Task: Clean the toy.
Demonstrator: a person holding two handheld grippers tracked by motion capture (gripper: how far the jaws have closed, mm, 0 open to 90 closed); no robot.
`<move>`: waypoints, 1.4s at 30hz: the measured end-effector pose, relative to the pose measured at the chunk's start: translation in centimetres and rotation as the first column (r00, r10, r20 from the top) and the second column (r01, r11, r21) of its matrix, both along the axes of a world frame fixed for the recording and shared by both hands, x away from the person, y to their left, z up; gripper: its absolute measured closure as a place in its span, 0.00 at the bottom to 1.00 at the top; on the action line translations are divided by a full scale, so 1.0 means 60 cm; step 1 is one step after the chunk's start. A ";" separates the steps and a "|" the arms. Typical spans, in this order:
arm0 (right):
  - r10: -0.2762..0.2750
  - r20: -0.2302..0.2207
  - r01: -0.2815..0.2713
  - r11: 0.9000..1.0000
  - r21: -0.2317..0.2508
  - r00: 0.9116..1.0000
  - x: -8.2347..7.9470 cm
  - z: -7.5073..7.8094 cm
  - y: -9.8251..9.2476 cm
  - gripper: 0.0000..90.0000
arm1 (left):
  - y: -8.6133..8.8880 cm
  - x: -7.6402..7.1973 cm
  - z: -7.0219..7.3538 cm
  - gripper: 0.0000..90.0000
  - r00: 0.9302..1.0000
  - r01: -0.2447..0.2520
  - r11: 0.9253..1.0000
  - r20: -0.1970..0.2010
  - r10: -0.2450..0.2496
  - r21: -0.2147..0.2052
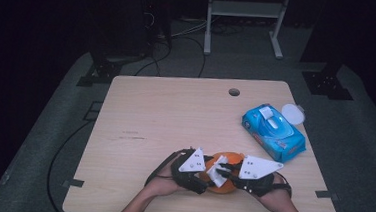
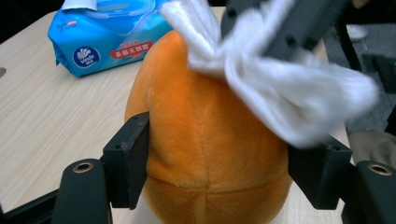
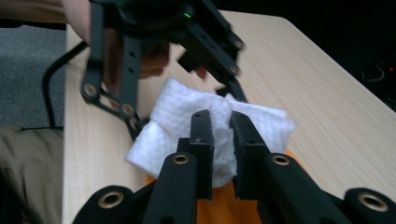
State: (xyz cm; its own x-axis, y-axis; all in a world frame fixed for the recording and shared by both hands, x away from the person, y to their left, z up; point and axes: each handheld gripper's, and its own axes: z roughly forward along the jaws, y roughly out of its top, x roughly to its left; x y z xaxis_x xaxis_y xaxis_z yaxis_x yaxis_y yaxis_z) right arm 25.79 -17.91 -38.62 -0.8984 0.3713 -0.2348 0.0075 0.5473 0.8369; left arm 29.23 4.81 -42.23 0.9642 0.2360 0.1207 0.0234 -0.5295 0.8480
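Note:
An orange plush toy (image 1: pixel 224 188) lies on the wooden table (image 1: pixel 175 115) near its front edge. My left gripper (image 1: pixel 204 179) comes at it from the left, and its jaws press on both flanks of the toy (image 2: pixel 205 140). From the right, my right gripper (image 1: pixel 224 169) is shut on a crumpled white wipe (image 1: pixel 216 172) and holds it against the top of the toy. In the right gripper view the wipe (image 3: pixel 173 121) is pinched between the two black pads (image 3: pixel 201 140), with orange plush (image 3: pixel 224 207) below. The wipe (image 2: pixel 289 93) hides the toy's upper right side.
A blue pack of wet wipes (image 1: pixel 273 132) lies at the table's right side, its flap open, with a round white lid (image 1: pixel 293 113) just behind it. A small cable hole (image 1: pixel 234 92) sits near the far edge. A metal frame (image 1: pixel 244 20) stands beyond the table.

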 end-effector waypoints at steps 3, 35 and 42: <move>-0.034 -0.020 0.034 0.999 0.014 0.999 0.008 -0.003 -0.020 0.89 | 0.004 0.007 -0.002 0.30 0.999 -0.011 1.000 -0.037 0.011 -0.019; -0.027 -0.024 0.028 0.999 0.027 0.999 0.005 0.002 -0.015 0.89 | -0.009 0.003 0.004 0.30 0.998 -0.018 1.000 -0.058 0.016 -0.024; 0.010 -0.011 -0.010 1.000 -0.009 1.000 -0.001 0.003 0.008 0.89 | -0.002 -0.002 0.002 0.34 1.000 0.018 1.000 -0.007 -0.018 0.007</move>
State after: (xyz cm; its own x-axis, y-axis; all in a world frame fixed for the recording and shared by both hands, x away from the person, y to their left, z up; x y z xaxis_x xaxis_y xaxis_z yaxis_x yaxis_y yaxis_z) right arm 25.75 -17.44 -38.42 -0.9044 0.3604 -0.2283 0.0114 0.5553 0.8316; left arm 29.14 4.69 -42.12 0.9692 0.2173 0.1159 0.0193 -0.5362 0.8439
